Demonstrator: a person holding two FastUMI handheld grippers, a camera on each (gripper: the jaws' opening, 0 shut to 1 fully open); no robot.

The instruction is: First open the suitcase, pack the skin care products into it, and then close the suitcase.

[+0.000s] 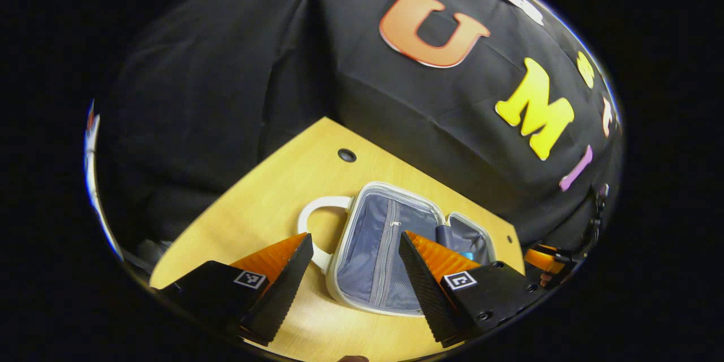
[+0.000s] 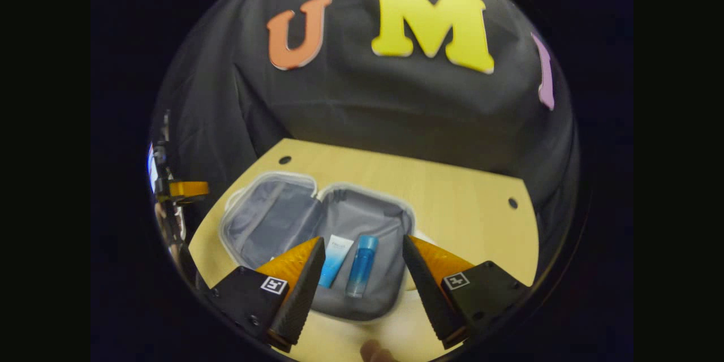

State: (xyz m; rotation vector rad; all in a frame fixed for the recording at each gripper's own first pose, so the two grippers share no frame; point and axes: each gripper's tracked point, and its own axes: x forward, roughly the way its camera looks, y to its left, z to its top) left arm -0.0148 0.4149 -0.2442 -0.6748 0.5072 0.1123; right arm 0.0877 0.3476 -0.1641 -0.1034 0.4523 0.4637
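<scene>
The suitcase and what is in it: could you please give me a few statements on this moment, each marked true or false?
1. The suitcase lies open on the wooden table. True.
2. A blue bottle and a white-and-blue tube lie side by side in one half of it. True.
3. The right gripper is shut on the bottle. False: its fingers stand wide apart above the products and touch neither.
4. The left gripper holds the suitcase's white handle. False: it is open, and the handle lies free on the table.
5. The half with the zipped pocket holds the products. False: they lie in the other half.
</scene>
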